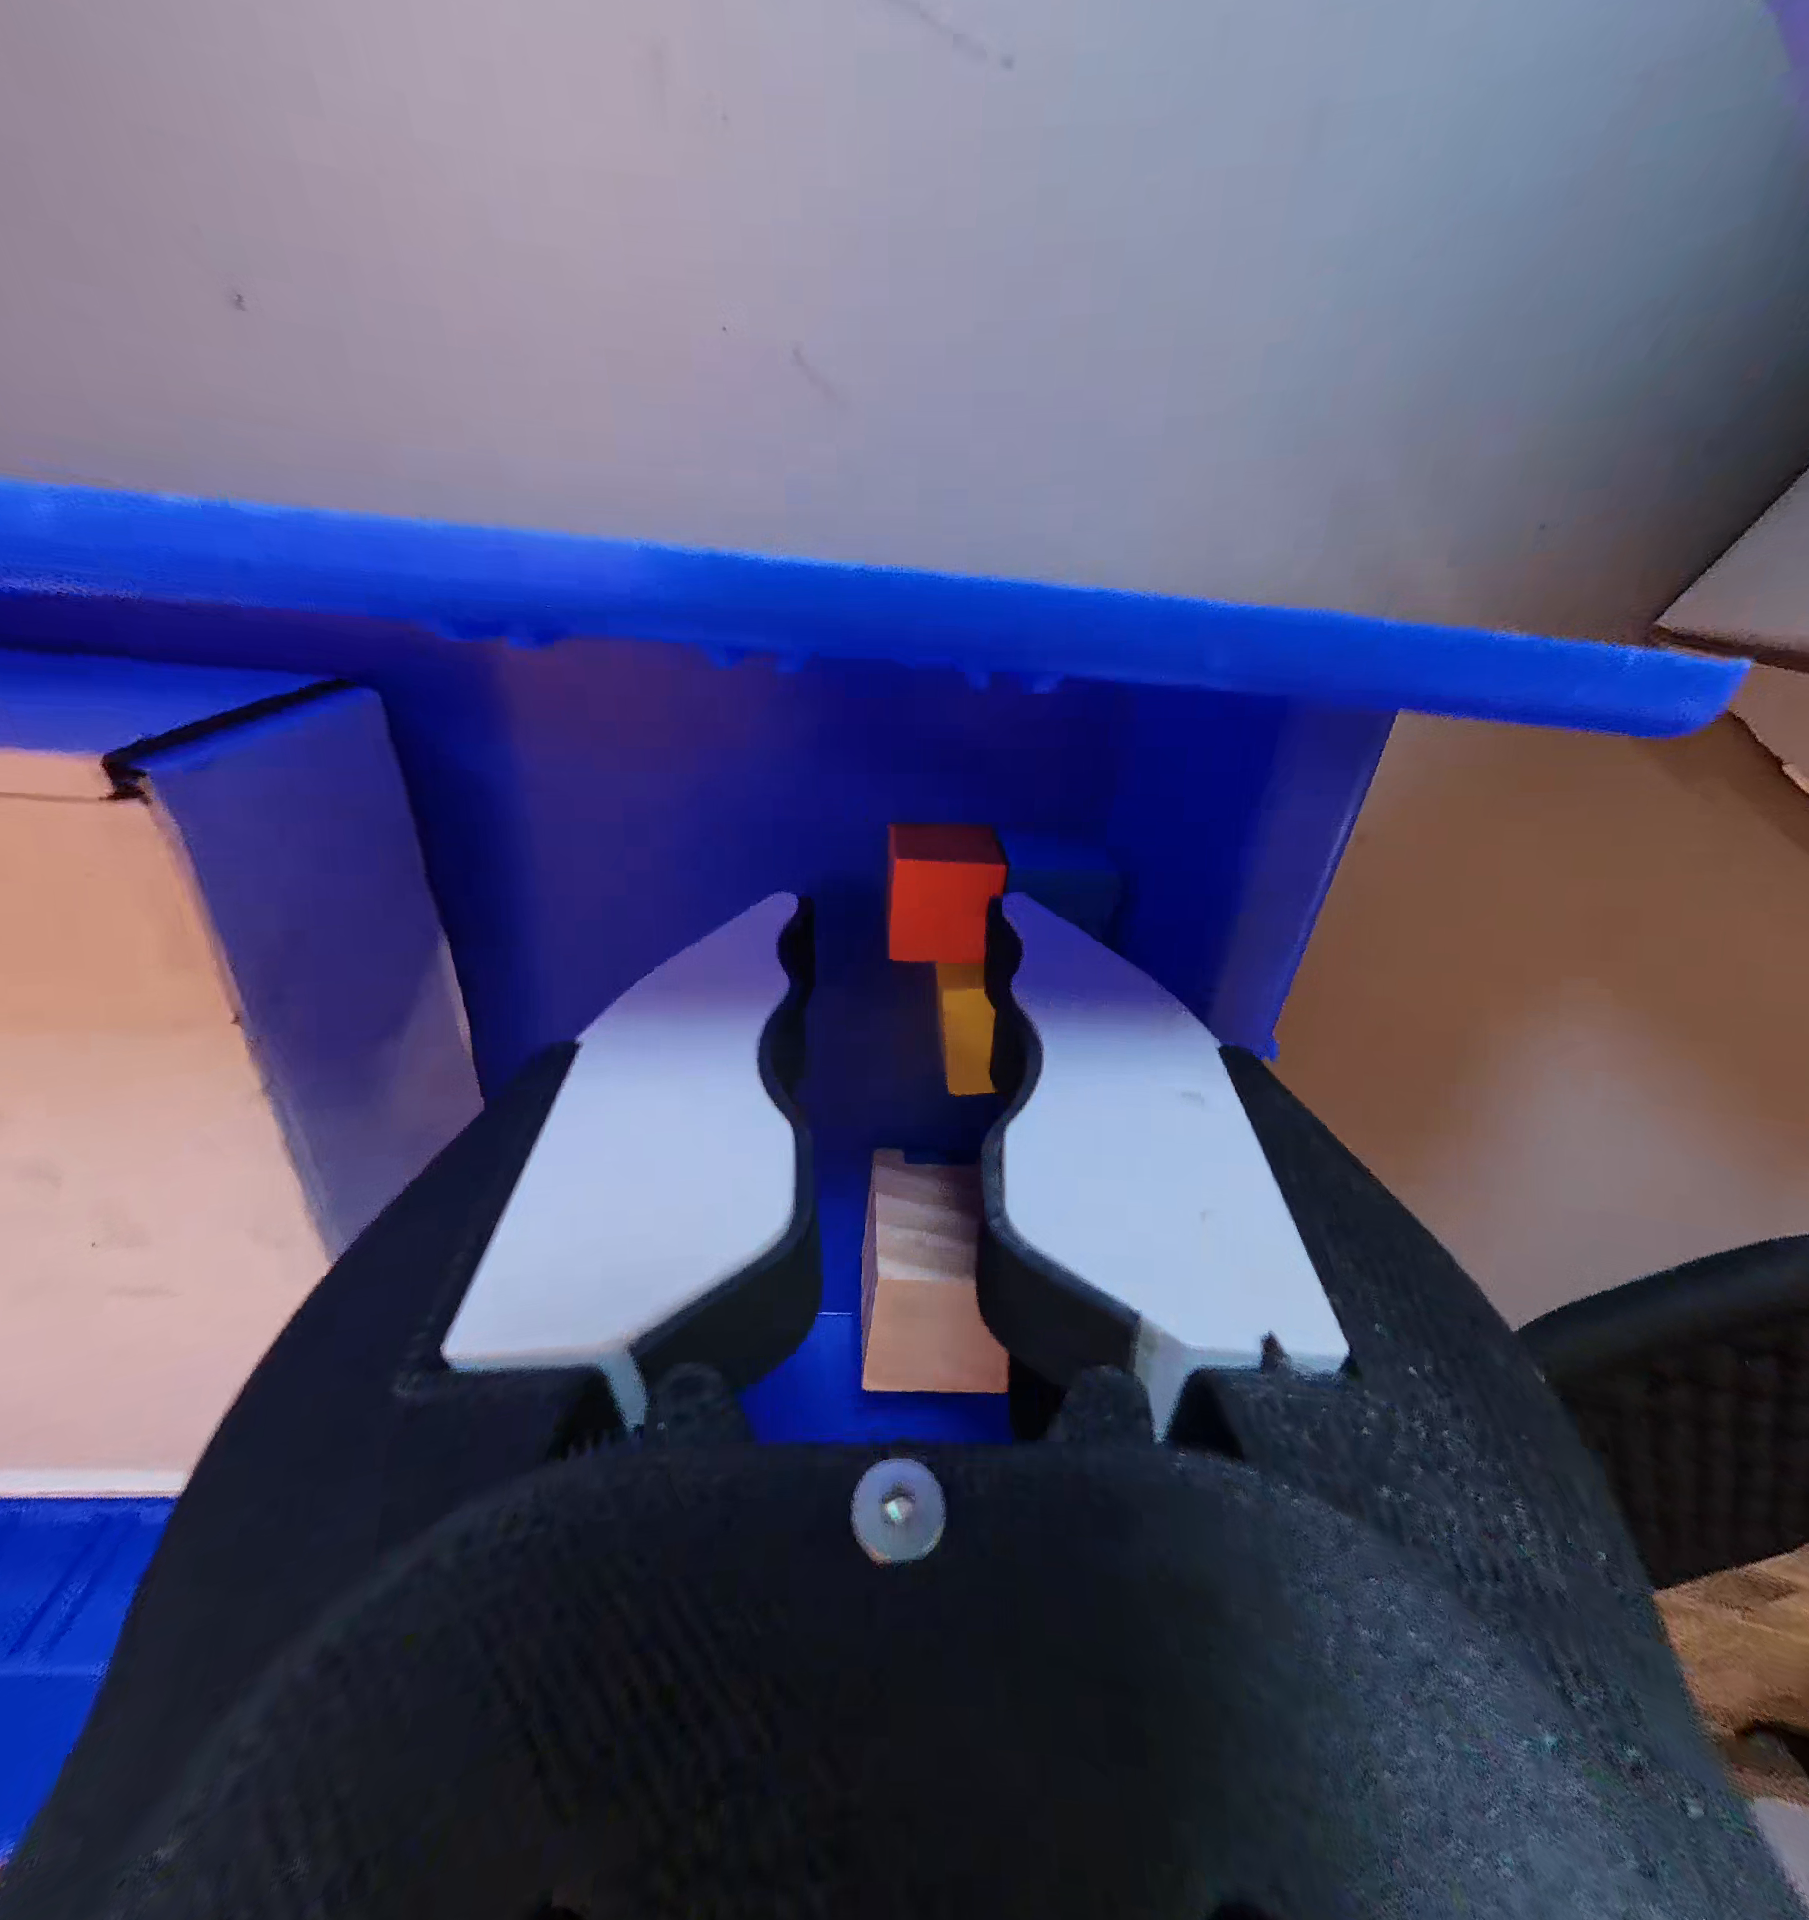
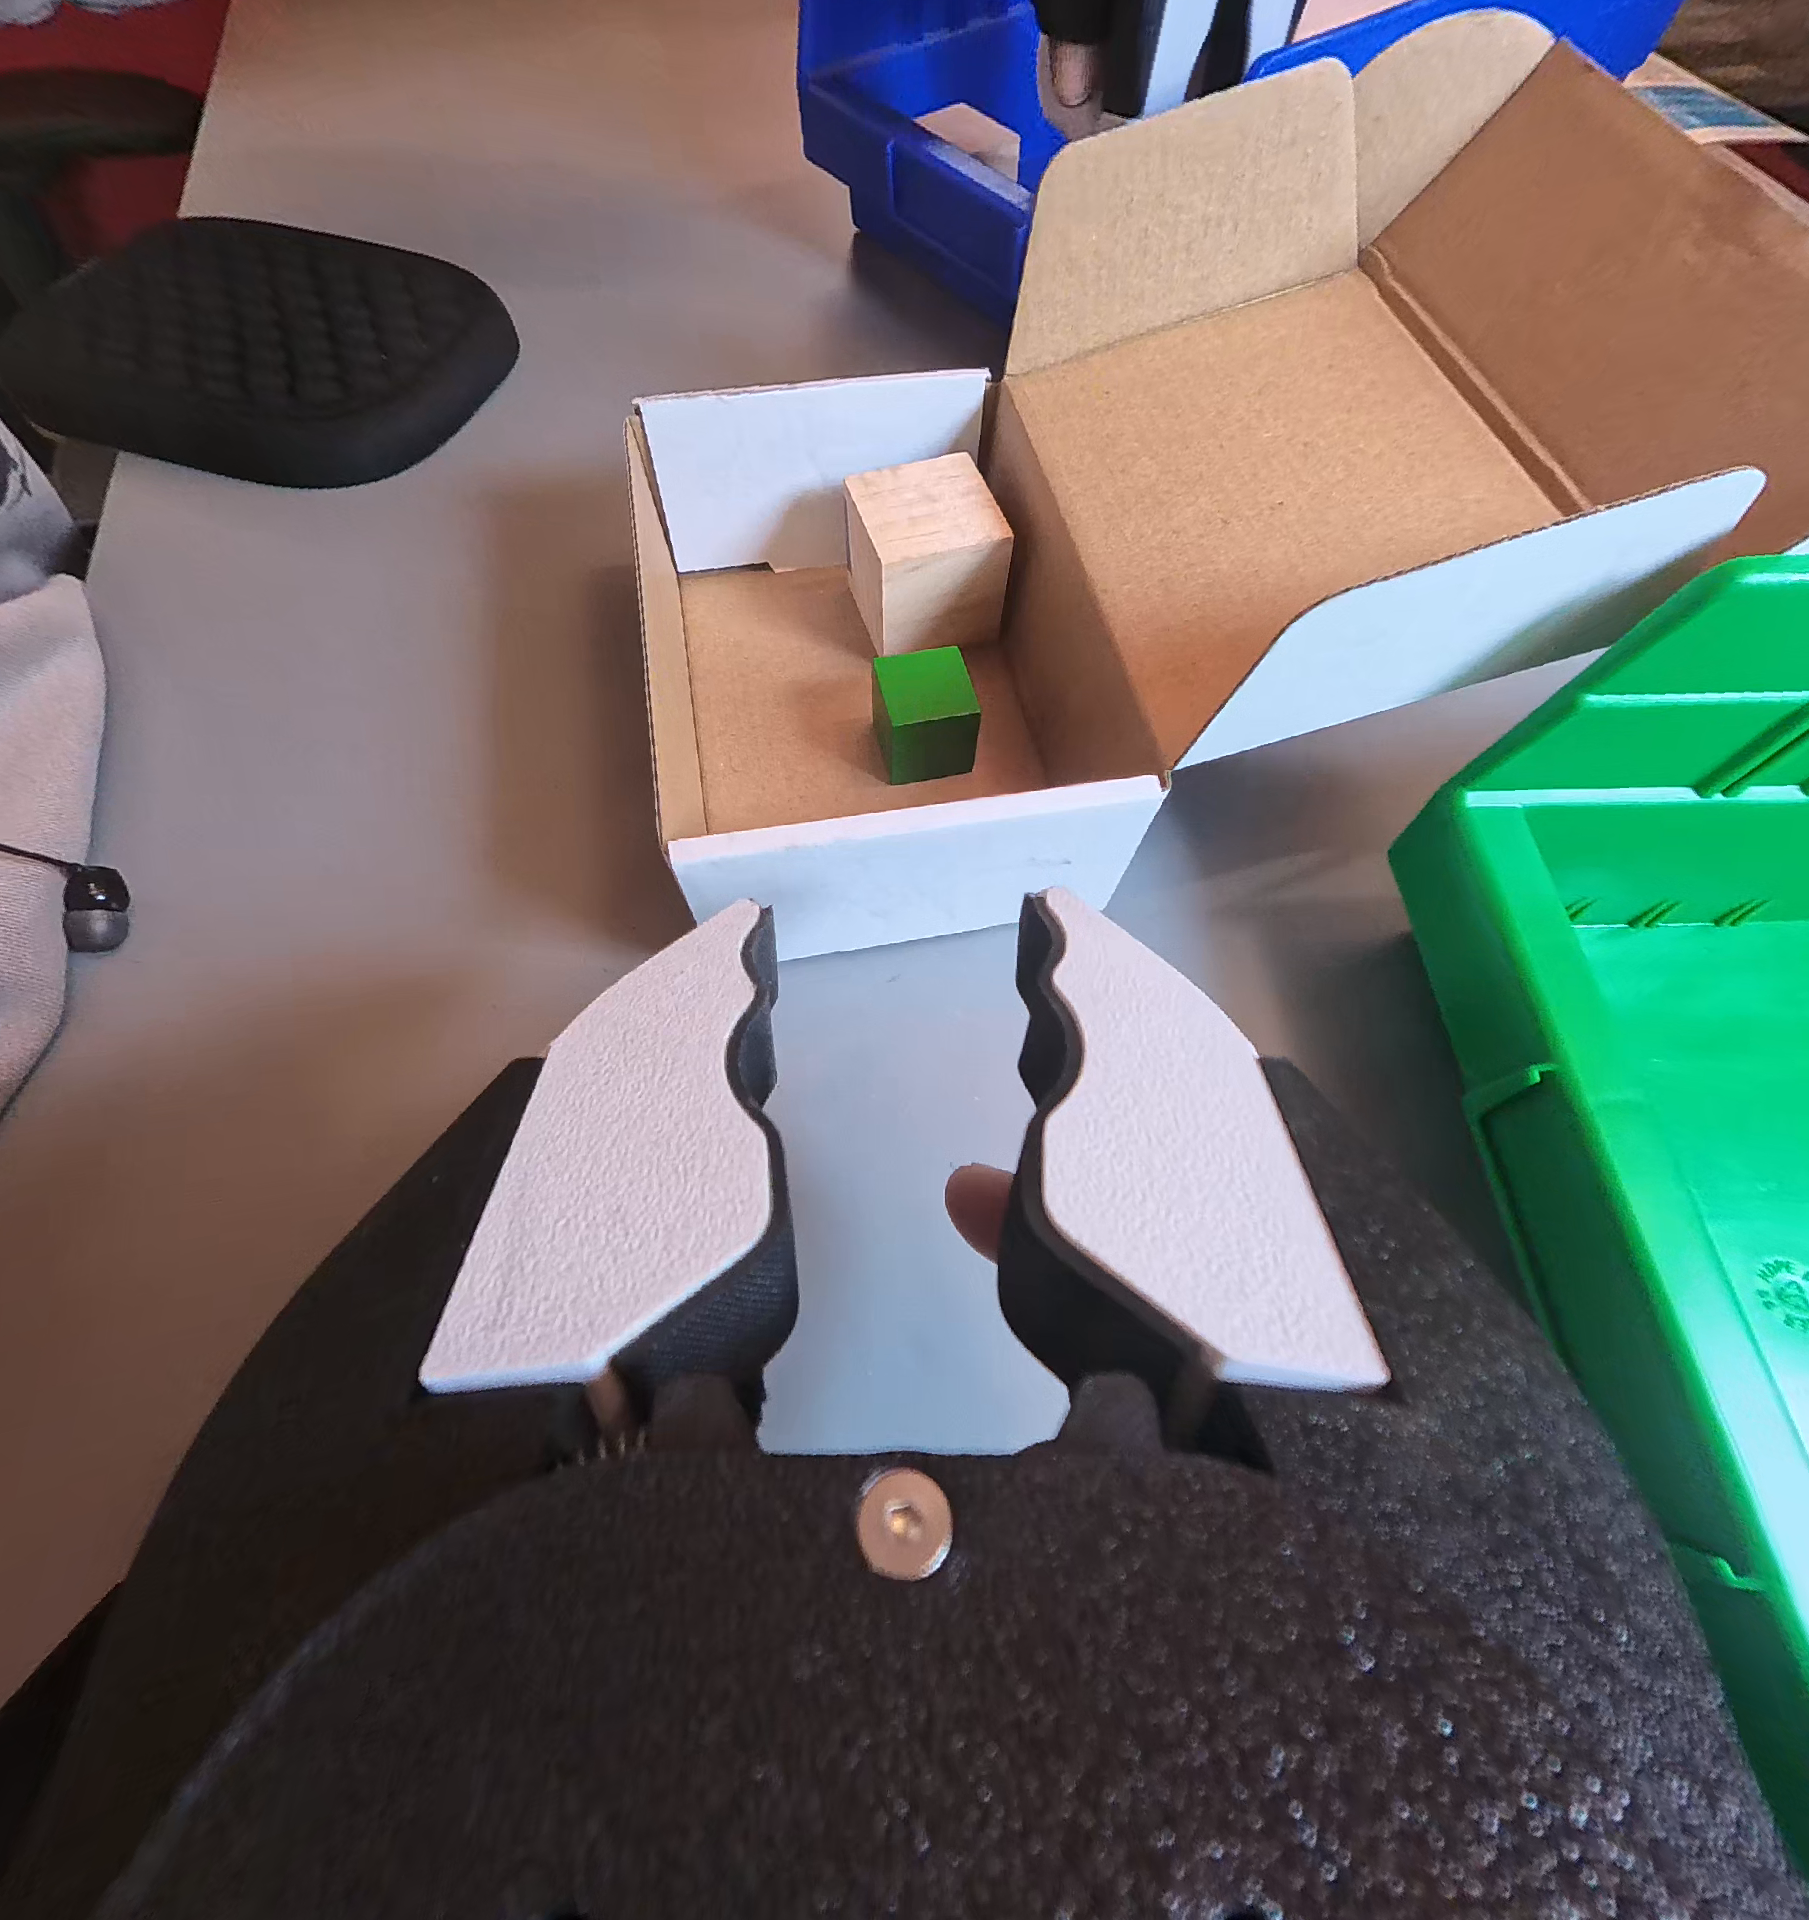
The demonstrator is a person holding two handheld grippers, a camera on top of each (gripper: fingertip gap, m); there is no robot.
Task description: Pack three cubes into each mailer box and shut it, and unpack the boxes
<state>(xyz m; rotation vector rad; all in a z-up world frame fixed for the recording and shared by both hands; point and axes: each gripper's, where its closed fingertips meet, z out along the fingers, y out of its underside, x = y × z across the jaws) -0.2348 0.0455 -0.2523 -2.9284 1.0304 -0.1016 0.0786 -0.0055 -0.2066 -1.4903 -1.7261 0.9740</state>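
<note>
Both fingers (image 2: 661,1132) pairs parted, empty — mailer box (image 2: 910,883) just beyond right tips.

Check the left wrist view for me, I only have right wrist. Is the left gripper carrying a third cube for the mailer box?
Observer: No. The left gripper is open, down in the blue bin, nothing clamped.
Operator: Which cubes are in there?
Observer: A red cube, a yellow cube, a blue cube and a plain wooden cube.
Operator: Which lines up with the jaws?
Observer: The wooden cube shows in the gap near their base; the red cube sits at the tips.
</note>
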